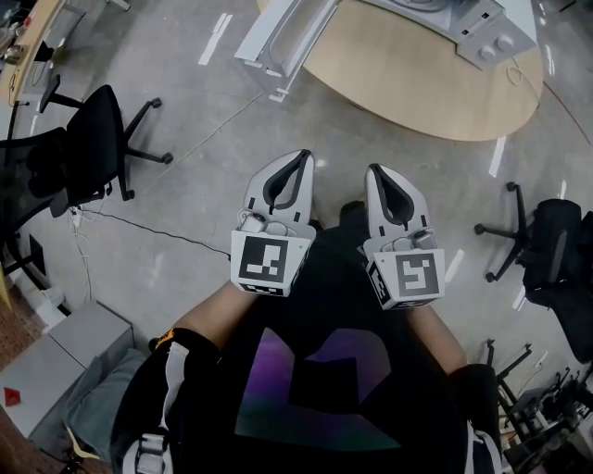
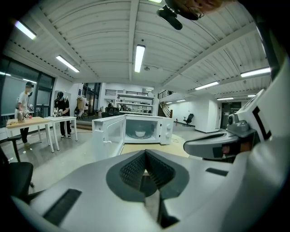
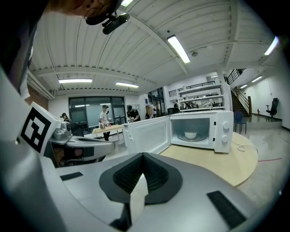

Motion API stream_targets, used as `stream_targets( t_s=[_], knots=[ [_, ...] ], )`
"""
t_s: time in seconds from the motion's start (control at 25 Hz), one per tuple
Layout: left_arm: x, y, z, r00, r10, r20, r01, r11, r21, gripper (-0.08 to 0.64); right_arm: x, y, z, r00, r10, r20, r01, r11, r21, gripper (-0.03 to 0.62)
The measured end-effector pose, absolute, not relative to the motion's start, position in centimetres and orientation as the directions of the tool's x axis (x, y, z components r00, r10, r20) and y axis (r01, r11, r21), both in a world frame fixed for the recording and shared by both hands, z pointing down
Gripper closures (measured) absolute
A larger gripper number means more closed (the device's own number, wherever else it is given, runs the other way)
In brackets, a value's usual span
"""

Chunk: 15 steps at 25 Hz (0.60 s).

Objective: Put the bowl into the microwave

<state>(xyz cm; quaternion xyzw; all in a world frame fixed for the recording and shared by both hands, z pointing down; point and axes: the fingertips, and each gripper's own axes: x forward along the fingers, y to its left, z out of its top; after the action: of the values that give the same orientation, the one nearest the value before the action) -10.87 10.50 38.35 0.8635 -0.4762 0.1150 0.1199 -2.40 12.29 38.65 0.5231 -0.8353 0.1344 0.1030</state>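
A white microwave [image 2: 152, 128] stands on a round wooden table [image 1: 417, 83] with its door [image 2: 108, 135] swung wide open to the left. A small white bowl [image 2: 140, 134] sits inside it on the turntable; the bowl [image 3: 190, 135] shows in the right gripper view too. In the head view only the microwave's top [image 1: 482, 28] and door [image 1: 278, 37] show at the upper edge. My left gripper [image 1: 301, 157] and right gripper [image 1: 375, 170] are held side by side close to the body, well short of the table. Both are shut with nothing between the jaws.
A black office chair [image 1: 93, 148] stands on the floor at the left, another [image 1: 547, 250] at the right. A grey box [image 1: 56, 361] sits at lower left, with a cable [image 1: 148, 227] across the floor. People [image 2: 27, 113] stand at tables far off.
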Motion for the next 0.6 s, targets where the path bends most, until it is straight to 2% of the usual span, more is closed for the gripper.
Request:
stream_targets(
  t_s=[0.6],
  knots=[
    [-11.9,10.9,38.2,0.535,-0.789,0.301,-0.841,-0.532,0.1,0.512,-3.0,12.6,38.0,-0.402,-0.861,0.311,-0.916,0.384,-0.12,0.577]
  ],
)
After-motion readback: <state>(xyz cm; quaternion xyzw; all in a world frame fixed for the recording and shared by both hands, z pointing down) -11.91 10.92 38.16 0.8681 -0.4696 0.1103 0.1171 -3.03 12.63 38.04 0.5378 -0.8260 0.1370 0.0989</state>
